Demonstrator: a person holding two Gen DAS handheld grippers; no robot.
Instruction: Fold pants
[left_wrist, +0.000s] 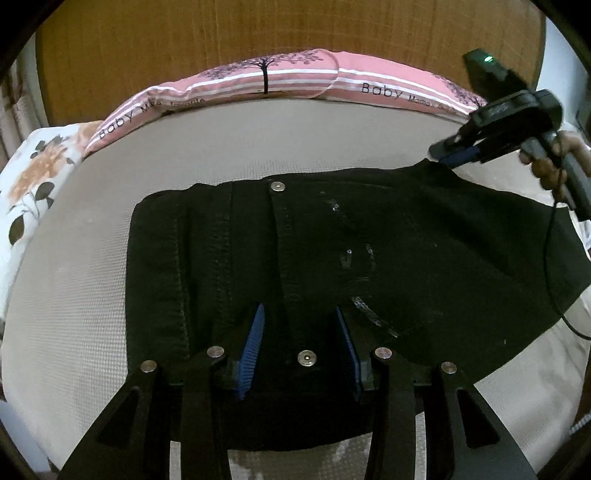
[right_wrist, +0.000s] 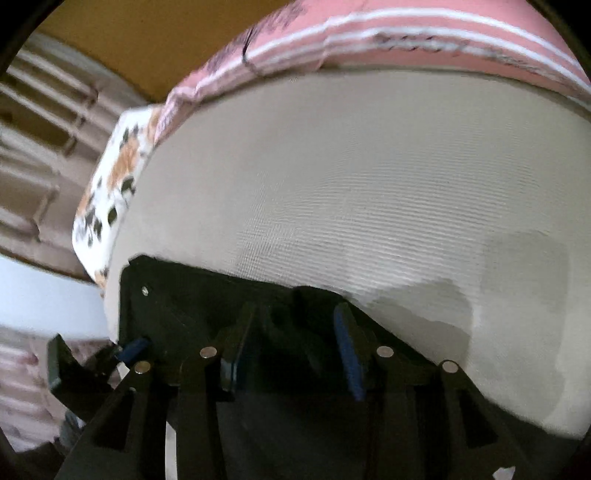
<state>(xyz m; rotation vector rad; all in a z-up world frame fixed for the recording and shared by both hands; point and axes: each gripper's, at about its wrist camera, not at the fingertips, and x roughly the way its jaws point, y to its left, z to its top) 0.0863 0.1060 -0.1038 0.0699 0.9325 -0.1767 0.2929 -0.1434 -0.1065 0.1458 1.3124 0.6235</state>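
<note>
The pants (left_wrist: 332, 266) lie flat on the bed (left_wrist: 92, 258), long axis running left to right. The left gripper (left_wrist: 301, 354) straddles their near edge, jaws apart; the right gripper (left_wrist: 456, 153), jaws apart, hangs at the far-right corner.

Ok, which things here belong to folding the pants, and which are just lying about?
Part of the job:
black pants
left gripper
right gripper
bed sheet, the folding surface

Just lying about:
pink striped pillow
floral pillow
wooden headboard
</note>
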